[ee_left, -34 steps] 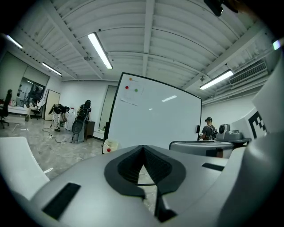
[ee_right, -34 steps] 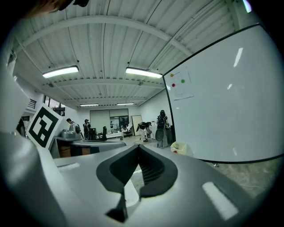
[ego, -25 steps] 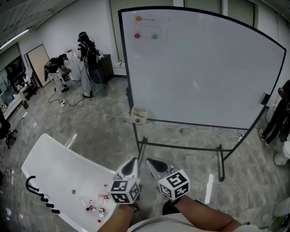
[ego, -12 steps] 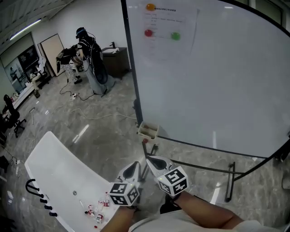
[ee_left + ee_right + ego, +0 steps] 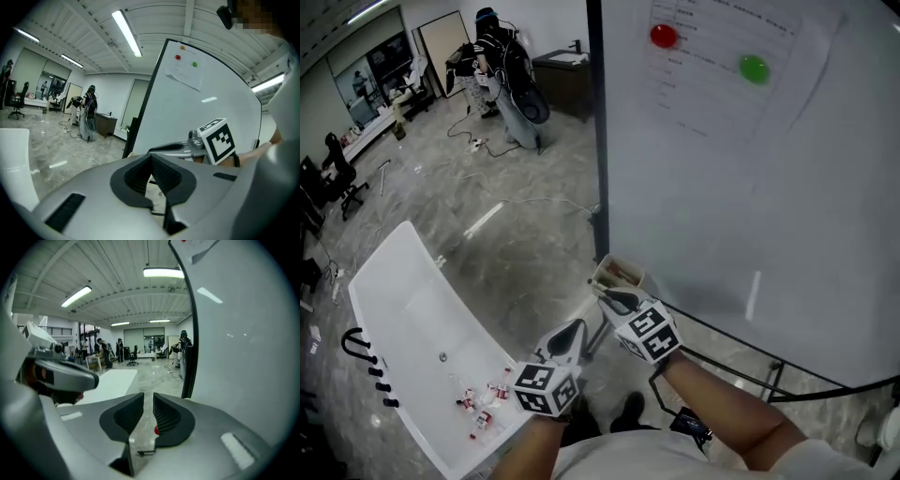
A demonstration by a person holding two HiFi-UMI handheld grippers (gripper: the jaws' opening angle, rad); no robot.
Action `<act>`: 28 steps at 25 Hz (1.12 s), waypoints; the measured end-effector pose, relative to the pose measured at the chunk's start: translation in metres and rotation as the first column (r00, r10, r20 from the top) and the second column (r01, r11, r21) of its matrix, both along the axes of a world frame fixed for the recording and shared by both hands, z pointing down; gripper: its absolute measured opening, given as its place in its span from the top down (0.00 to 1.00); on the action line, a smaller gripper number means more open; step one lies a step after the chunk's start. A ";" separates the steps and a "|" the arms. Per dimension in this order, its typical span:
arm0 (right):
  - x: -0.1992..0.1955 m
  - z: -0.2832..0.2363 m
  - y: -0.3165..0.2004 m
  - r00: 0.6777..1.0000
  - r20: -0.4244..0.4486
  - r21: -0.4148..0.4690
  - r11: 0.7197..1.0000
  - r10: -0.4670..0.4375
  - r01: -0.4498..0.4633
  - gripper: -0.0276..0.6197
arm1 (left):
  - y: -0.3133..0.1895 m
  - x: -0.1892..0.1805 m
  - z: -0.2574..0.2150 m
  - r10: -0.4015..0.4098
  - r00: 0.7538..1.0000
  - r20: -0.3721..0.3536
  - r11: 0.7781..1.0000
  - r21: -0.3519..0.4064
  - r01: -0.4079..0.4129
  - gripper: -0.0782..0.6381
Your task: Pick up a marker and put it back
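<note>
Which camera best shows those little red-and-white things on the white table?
The head view: it looks down on the white table and shows the red-and-white things scattered near its close end. The left gripper view catches only a strip of the table, the right gripper view a bare stretch; neither shows them.

White table (image 5: 403, 300) standing on a grey polished floor (image 5: 516, 253). At the table's near end lies a cluster of small red-and-white items (image 5: 483, 412). At its left edge are a black curved hook (image 5: 349, 339) and a row of small black pieces (image 5: 382, 386). Beyond the table, loose cables (image 5: 534, 200) lie on the floor. Right of the table is a beige tray (image 5: 617, 275), its contents unclear.
</note>
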State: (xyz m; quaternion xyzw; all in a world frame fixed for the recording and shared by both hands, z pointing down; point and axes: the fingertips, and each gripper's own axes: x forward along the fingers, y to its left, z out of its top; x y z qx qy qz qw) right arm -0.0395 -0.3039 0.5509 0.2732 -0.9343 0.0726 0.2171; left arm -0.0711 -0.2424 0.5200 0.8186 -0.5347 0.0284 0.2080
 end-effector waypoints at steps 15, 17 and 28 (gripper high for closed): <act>-0.032 0.112 -0.065 0.901 -0.425 -0.031 0.996 -0.084 0.078 0.82 | -0.048 -0.046 0.006 -0.021 0.999 -0.028 1.000 -0.019 0.020 0.89; -0.038 0.116 -0.069 0.884 -0.459 -0.017 0.996 -0.087 0.089 0.82 | -0.051 -0.050 0.009 -0.020 0.999 -0.032 0.999 -0.025 0.020 0.89; -0.041 0.120 -0.070 0.868 -0.492 0.007 0.997 -0.067 0.081 0.84 | -0.059 -0.056 0.012 -0.013 0.999 -0.042 0.999 -0.030 0.012 0.88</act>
